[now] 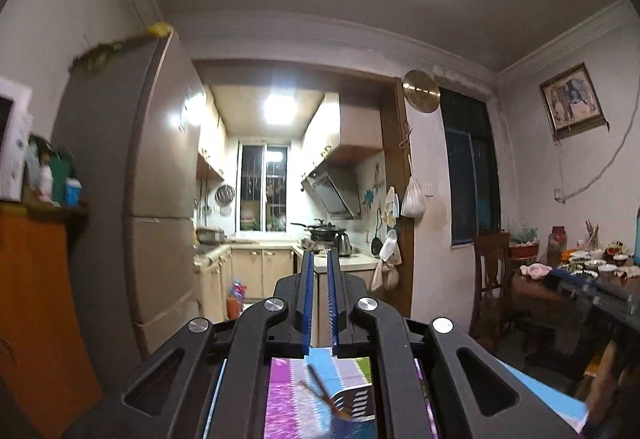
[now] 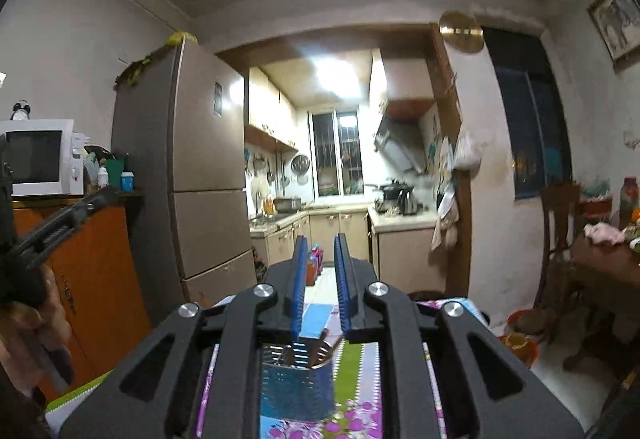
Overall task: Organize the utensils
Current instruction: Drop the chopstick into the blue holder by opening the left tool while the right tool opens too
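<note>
Left wrist view shows the left claw nearly shut and empty, pointing level across the room, while the slotted spatula lies below it on the patterned counter, its wooden handle slanting up-left, so reaching it means tipping down.

Both wrist views look level along their tongs toward the far kitchen doorway, with the fridge left of it; the right view sits rightward, nearer.
</note>
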Motion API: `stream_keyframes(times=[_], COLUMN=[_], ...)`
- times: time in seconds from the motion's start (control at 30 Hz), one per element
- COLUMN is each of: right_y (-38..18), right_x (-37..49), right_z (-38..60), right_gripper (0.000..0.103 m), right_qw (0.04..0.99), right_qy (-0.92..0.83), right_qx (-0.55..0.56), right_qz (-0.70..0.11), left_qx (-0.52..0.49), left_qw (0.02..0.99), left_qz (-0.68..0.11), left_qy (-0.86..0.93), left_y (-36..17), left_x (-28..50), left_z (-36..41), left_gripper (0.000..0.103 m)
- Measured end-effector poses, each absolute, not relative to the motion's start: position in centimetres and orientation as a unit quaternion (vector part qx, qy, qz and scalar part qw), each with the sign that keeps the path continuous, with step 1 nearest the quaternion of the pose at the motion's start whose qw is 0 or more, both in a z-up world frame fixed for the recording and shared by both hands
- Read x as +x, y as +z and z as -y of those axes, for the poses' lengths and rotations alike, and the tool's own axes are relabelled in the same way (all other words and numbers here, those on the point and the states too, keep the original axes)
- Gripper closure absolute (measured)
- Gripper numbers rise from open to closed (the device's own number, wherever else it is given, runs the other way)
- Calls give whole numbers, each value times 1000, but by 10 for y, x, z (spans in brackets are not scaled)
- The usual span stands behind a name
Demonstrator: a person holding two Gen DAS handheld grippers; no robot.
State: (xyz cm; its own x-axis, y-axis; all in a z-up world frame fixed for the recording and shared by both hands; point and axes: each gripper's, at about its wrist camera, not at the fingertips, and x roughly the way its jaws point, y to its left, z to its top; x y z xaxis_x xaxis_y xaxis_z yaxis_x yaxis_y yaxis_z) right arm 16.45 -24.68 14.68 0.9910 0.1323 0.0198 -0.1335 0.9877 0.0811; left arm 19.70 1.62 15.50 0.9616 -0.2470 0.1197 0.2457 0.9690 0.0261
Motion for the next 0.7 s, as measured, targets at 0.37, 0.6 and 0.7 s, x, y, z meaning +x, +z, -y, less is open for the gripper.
stream_keyframes(times=[0.37,0.6,0.7], right_y=[120,67,39], right_x=[47,9,-1], right_z=[270,276,280], right_gripper=[77,77,76], right_qw=[999,997,995], right_qy=[47,10,-1], right_qx=[-22,-36,-28], right_qz=[-4,-63,-99], left_qx=[89,158,154], left_qw=[987,971,966], left_qz=[-21,-90,-125], left_qy=[-130,-154,-169], left_y=[92,10,-19], left_x=[93,42,32], left_z=[-49,-32,-33], left_gripper=[82,82,82])
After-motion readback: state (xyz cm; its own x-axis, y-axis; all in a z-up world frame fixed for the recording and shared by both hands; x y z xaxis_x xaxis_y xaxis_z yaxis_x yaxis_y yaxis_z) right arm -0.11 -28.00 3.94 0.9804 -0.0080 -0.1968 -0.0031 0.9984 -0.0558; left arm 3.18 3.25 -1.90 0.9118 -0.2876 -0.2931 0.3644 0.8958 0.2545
